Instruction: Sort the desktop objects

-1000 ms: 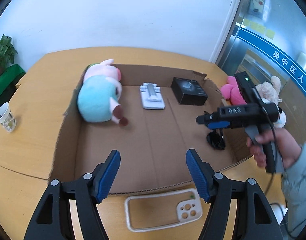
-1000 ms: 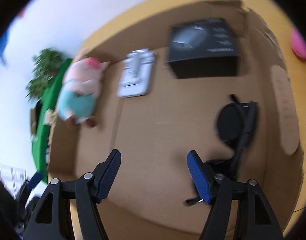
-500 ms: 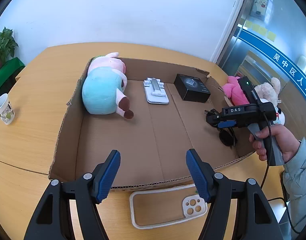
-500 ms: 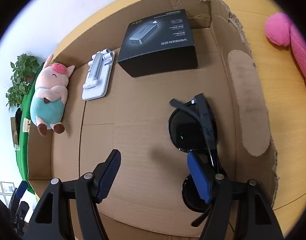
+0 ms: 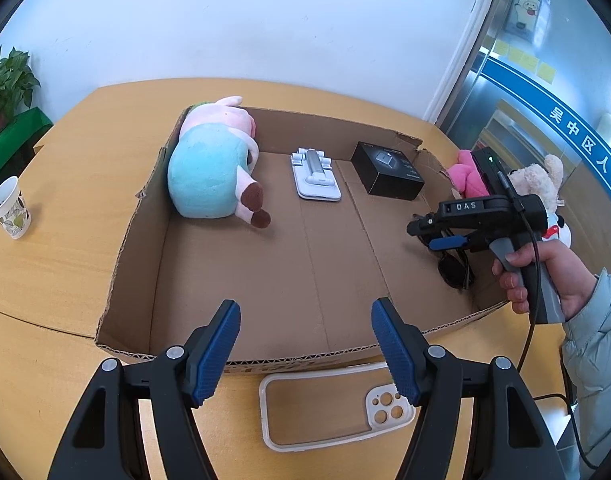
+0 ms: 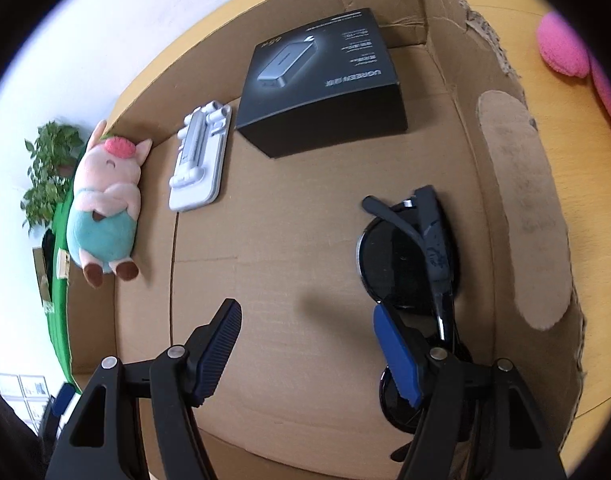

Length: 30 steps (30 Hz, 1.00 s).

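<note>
Sunglasses lie in the box beside spread tongs

Black plastic sunglasses lie folded on the floor of the shallow brown cardboard box, near its right-hand wall. The right tongs hang over the box floor, blue pads spread and nothing between them; one pad sits just beside the sunglasses' frame, and I cannot tell whether it touches. A hand in a pale padded sleeve grips their handle.

Along the far wall sit a soft pink pig toy in a teal outfit, a white folding phone stand and a black rectangular carton.

The left tongs are spread too, empty, above the box's near edge. A clear phone case lies on the wooden worktop just outside. A paper cup stands well apart, left.
</note>
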Motion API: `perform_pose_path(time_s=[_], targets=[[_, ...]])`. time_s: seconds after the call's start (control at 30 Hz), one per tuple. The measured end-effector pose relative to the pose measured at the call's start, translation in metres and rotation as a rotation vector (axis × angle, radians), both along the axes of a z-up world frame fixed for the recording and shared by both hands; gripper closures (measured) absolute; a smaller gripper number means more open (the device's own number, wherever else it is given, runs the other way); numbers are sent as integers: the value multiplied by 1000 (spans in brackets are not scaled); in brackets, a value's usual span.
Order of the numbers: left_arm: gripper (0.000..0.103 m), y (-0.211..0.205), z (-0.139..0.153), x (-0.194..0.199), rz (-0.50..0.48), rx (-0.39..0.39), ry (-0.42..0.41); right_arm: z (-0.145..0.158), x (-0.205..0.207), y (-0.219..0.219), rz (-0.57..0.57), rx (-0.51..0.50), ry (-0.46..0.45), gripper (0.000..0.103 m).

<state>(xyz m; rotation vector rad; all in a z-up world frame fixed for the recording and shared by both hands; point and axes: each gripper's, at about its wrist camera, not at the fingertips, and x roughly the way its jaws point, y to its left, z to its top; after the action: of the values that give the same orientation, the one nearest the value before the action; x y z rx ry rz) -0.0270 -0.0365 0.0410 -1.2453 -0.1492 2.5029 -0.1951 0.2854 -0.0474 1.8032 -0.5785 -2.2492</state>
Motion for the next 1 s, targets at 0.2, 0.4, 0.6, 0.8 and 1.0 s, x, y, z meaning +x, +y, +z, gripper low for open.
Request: perform_pose_path(time_s=[0.2,0.4,0.6,0.8,1.0], targets=[[36,-1,-4,-1,1,3,-6,2,-2,12,-65,24,12,35],[36,1,-5,-2,-9,8,-9,2,3,6,-38,61,5,35],[36,1,-5,-3,-4,-2,-3,17,11,9,-43,44,66,34],[33,-1,-5,1,4,-34,39,76,63,-21,124,65,257,34],[32,-6,-24,13,-9,-61,59,95,169,-58,265,122,459,24]])
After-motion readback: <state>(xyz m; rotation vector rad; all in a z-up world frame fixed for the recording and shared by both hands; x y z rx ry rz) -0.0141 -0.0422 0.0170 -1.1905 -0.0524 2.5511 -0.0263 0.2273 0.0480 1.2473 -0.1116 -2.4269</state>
